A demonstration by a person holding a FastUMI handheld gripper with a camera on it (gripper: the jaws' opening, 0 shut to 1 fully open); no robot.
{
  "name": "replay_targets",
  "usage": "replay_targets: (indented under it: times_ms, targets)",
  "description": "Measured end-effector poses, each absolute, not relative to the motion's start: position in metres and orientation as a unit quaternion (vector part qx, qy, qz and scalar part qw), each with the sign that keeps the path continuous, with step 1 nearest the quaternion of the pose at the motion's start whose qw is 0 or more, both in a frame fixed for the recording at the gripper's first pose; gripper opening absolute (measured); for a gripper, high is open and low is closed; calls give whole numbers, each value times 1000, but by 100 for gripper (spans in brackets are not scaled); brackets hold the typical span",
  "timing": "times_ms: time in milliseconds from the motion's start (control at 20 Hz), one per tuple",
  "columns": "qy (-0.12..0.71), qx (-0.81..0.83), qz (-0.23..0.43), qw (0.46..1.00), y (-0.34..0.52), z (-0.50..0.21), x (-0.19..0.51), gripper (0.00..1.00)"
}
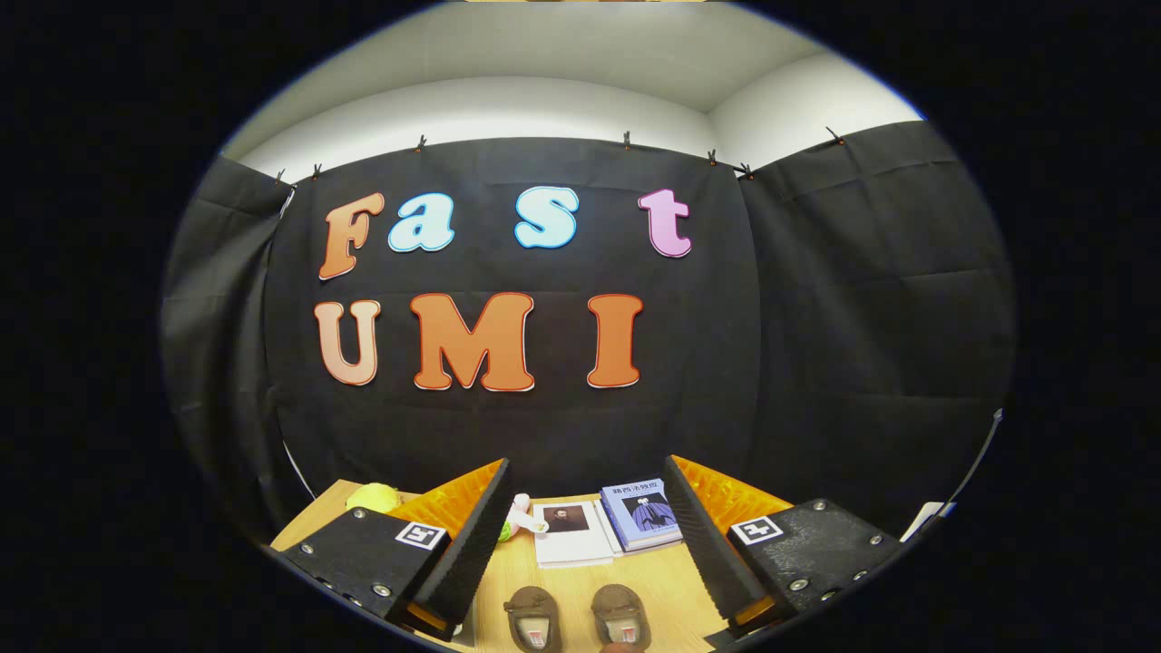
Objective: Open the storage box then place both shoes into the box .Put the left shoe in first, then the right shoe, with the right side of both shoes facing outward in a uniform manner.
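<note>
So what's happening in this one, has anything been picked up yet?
Nothing is held yet. The gripper is open, fingers spread wide above a wooden table. Two brown shoes sit side by side between the fingers, untouched. Beyond them lie two books, a small toy and a yellow-green ball.

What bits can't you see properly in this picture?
- Shoes: gripper view, between the open gripper fingers; the near ends are cut off by the edge, so which is left or right is unclear.
- Yellow-green thing: partly hidden behind the left finger.
- Small toy beside the books: too small to identify.
- White sheet: mostly cut off by the edge.
</note>
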State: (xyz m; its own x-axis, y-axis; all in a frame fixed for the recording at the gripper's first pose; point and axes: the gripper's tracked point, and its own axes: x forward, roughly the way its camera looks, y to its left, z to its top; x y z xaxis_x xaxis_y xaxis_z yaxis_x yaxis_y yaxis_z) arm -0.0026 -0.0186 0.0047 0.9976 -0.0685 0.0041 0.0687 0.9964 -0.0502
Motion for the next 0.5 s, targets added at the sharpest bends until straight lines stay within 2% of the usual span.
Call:
replay_targets:
  times_ms: [500]
  targets:
    - [22,-38,-16,999,-5,-21,15,98]
